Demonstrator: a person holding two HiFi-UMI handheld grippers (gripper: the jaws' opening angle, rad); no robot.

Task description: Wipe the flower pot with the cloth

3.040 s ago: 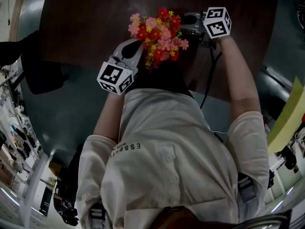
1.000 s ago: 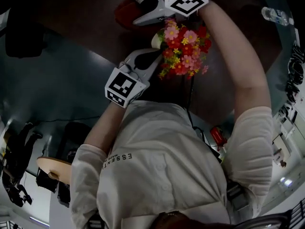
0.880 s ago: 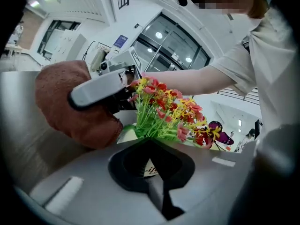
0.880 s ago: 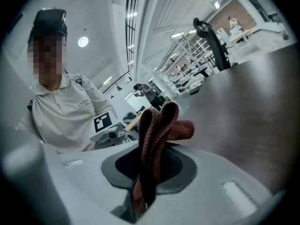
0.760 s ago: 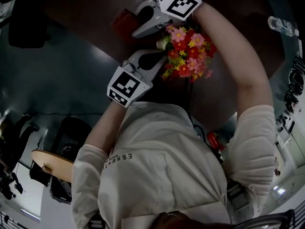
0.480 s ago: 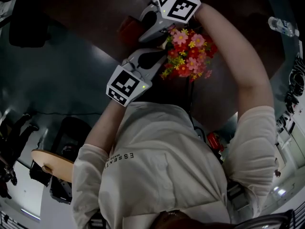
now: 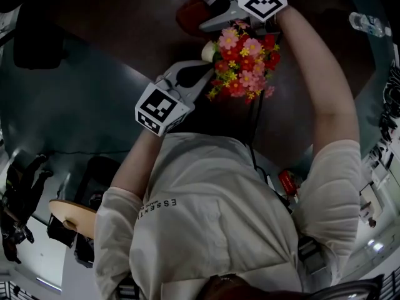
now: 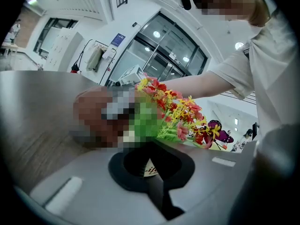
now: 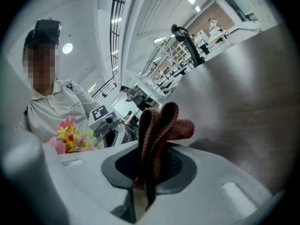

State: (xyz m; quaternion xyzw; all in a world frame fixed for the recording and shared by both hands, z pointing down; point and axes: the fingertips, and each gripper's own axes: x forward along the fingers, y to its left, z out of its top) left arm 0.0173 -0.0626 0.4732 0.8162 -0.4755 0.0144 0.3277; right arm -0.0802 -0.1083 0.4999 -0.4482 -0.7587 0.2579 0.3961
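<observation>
A small white flower pot [image 7: 209,50] full of red, pink and yellow artificial flowers [image 7: 245,61] stands over the dark table. My left gripper [image 7: 209,67] reaches it from the near side and is shut on it. In the left gripper view, a bit of the white pot [image 8: 149,168] shows between the jaws of the left gripper [image 8: 152,175], with the flowers [image 8: 176,114] just beyond. My right gripper [image 7: 209,19] is on the far side of the pot, shut on a folded red-brown cloth [image 7: 190,11]. The cloth [image 9: 159,123] sticks up out of the right gripper [image 9: 145,184].
The dark brown table [image 7: 125,17] runs left and far beyond the pot. A plastic bottle [image 7: 365,24] lies at the far right. A black cable [image 7: 256,130] hangs off the table's near edge. A dark chair [image 7: 37,36] stands at the left.
The right gripper has carried the cloth round the far side of the flowers, closer above the pot. The left gripper has kept its hold on the pot and stayed in place.
</observation>
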